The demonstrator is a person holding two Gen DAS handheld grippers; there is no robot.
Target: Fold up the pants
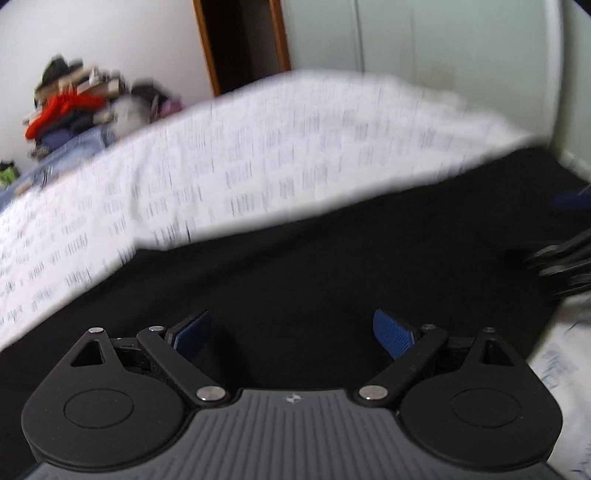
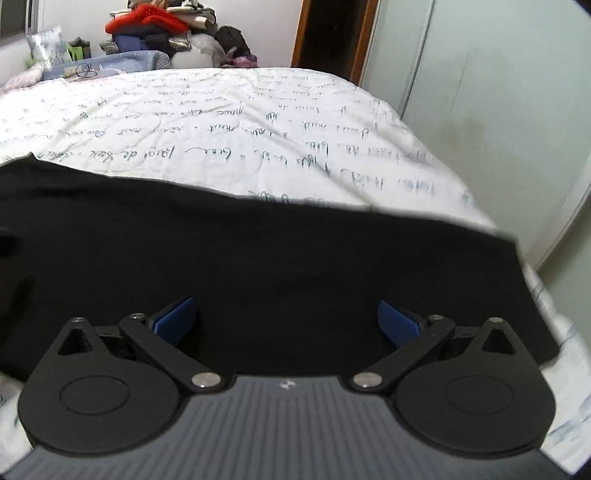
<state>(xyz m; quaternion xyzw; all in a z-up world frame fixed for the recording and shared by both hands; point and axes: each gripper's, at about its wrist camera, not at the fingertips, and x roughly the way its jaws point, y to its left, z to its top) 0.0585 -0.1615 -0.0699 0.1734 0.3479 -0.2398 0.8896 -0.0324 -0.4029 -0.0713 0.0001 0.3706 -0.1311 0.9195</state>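
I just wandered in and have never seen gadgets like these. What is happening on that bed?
A person is holding two handheld claws over a pair of black fabric pants spread flat on a white bedspread printed with handwriting. The left claw and the right claw are both open, with their blue pads wide apart and nothing between them. The pants have not yet been gripped. A pile of clothes sits beyond the bed.
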